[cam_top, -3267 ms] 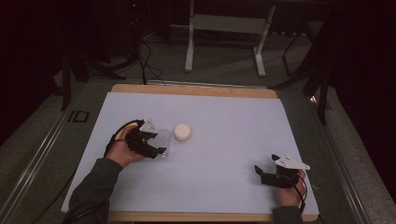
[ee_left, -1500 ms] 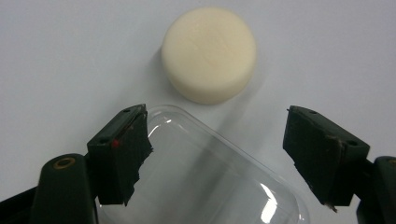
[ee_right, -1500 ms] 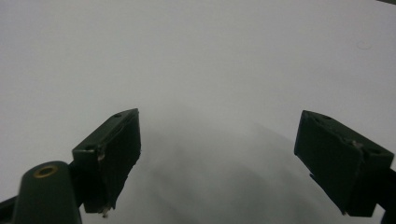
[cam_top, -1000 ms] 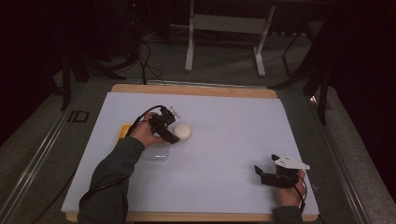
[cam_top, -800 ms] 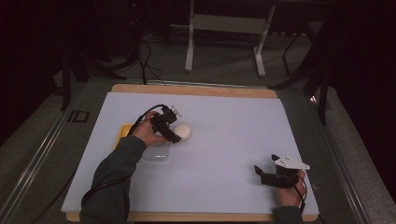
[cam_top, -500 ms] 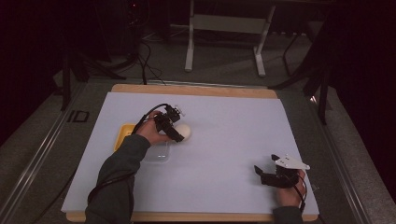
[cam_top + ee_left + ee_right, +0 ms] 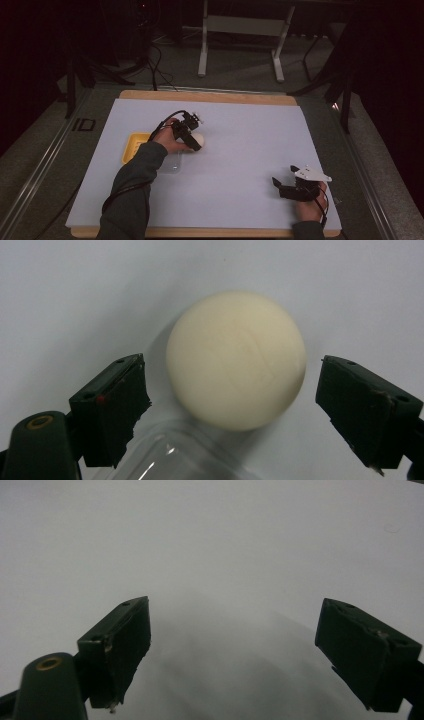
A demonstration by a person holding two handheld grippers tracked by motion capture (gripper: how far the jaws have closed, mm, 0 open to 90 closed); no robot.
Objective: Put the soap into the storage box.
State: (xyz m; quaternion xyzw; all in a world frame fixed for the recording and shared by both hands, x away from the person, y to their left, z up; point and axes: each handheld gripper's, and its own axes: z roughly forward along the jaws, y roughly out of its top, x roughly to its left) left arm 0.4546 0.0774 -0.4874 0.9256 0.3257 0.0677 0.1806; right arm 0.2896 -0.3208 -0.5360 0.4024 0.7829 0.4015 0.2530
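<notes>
On the counter (image 7: 250, 150) left of centre, our left gripper (image 7: 235, 405), just spreading, straddles the ball (image 7: 236, 360) untouched; our right gripper (image 7: 235, 650) gapes empty.

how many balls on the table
1. The cream ball lies on the white table, between the open jaws of the left gripper, untouched by either pad, just beyond a clear container. The forearm may hide more.
</notes>
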